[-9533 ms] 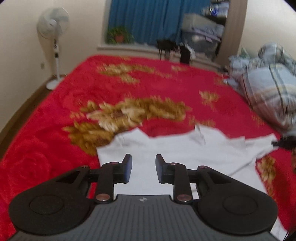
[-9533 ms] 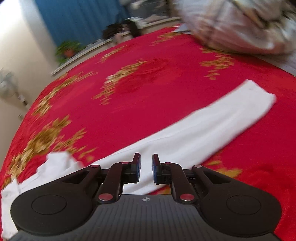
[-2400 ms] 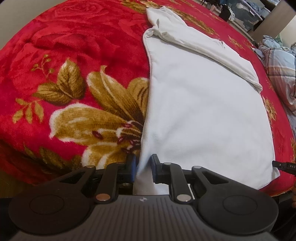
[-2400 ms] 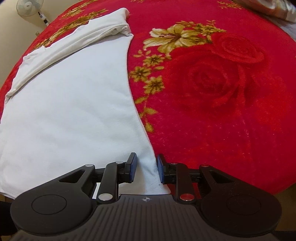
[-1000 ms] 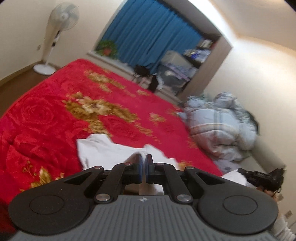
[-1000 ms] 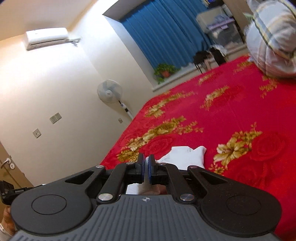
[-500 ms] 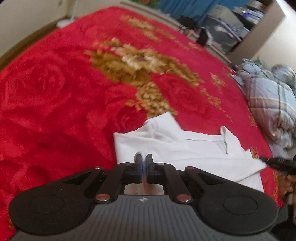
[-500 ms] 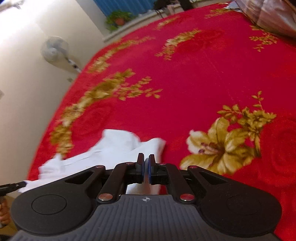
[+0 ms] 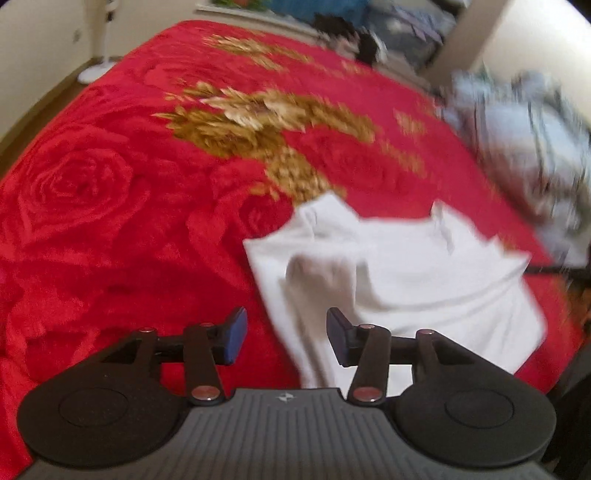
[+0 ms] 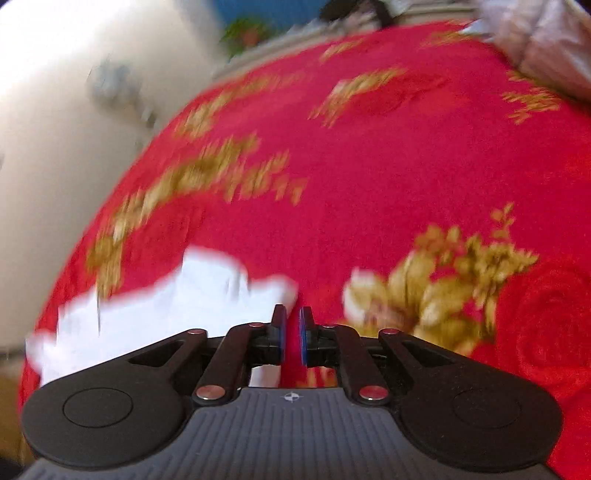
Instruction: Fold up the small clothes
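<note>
A small white garment (image 9: 406,273) lies folded over on itself on the red flowered blanket (image 9: 110,206). In the left wrist view my left gripper (image 9: 286,336) hovers at the garment's near left edge. Its jaws are opening wide, and the cloth's edge lies beneath the gap with neither pad pressing it. In the right wrist view, which is blurred, the white garment (image 10: 166,306) spreads to the left of my right gripper (image 10: 291,332). Those jaws are opening by a narrow slit, and only red blanket (image 10: 406,166) shows between them.
A plaid quilt (image 9: 524,140) is heaped at the bed's far right. The base of a standing fan (image 9: 94,74) rests on the floor beyond the left bed edge. A potted plant (image 10: 247,33) stands on the sill past the bed, and a pale wall (image 10: 55,147) runs beside it.
Both grippers were shut on the garment's hem and came down toward the bed. Now the left jaws stand wide apart, the right ones slightly, and the cloth lies folded over.
</note>
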A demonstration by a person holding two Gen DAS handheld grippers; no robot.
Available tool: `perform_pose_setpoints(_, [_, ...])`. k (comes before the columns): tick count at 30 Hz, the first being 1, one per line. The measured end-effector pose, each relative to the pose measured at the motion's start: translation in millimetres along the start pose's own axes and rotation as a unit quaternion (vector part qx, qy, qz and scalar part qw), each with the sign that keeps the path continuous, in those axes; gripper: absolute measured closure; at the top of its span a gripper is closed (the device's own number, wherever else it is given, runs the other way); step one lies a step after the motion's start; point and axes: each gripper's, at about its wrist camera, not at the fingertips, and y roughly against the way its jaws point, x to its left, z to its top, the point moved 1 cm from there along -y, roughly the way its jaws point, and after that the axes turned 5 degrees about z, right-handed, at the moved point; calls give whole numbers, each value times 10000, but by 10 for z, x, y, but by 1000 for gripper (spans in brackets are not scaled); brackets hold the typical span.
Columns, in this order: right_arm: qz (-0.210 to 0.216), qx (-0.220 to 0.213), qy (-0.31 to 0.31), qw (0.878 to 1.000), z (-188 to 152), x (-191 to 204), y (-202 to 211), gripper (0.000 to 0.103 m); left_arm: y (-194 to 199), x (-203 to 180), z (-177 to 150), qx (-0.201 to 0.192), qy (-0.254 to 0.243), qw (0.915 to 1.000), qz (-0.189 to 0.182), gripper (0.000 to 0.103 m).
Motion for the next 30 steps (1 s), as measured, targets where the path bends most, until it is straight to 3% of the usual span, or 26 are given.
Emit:
perform_pose_setpoints(4, [-326, 469, 749, 9956, -155, 226, -244, 88, -165, -233, 77, -48, -476, 9988, 140, 50])
perform_pose_setpoints(16, [-670, 71, 762, 9948, 167, 411, -688, 88, -553, -438, 556, -501, -361, 9972, 410, 50])
perform_pose_setpoints(17, [-690, -11, 715, 9950, 206, 406, -688, 88, -578, -435, 573, -480, -339, 9974, 412, 53])
perform_pose_setpoints(19, [-635, -143, 554, 9963, 282, 378, -648, 88, -641, -420, 588, -407, -314, 9982, 313, 79])
perform_pose_setpoints(20, [-587, -236, 429, 9971, 322, 352, -605, 88, -661, -420, 595, -380, -367, 9983, 242, 98])
perform_pose_setpoints(22, [-461, -323, 285, 9980, 369, 312, -547, 88, -566, -383, 641, -728, -373, 9958, 409, 98])
perform_pose_setpoints(23, [-414, -339, 251, 9982, 385, 298, -528, 88, -486, -292, 687, -966, -53, 9945, 406, 99])
perform_pose_setpoints(25, [-437, -368, 240, 9981, 403, 283, -511, 88, -371, 34, 739, -1252, 1115, 9857, 158, 99])
perform_pose_setpoints(26, [-445, -378, 226, 9980, 408, 276, -508, 88, -395, 107, 731, -1186, 1341, 9836, 239, 99])
perform_pose_setpoints(28, [-410, -378, 198, 9983, 402, 278, -503, 88, -543, 70, 714, -728, 1095, 9904, 415, 98])
perform_pose_setpoints(30, [-377, -367, 215, 9984, 401, 294, -505, 88, -612, 5, 713, -566, 915, 9925, 587, 96])
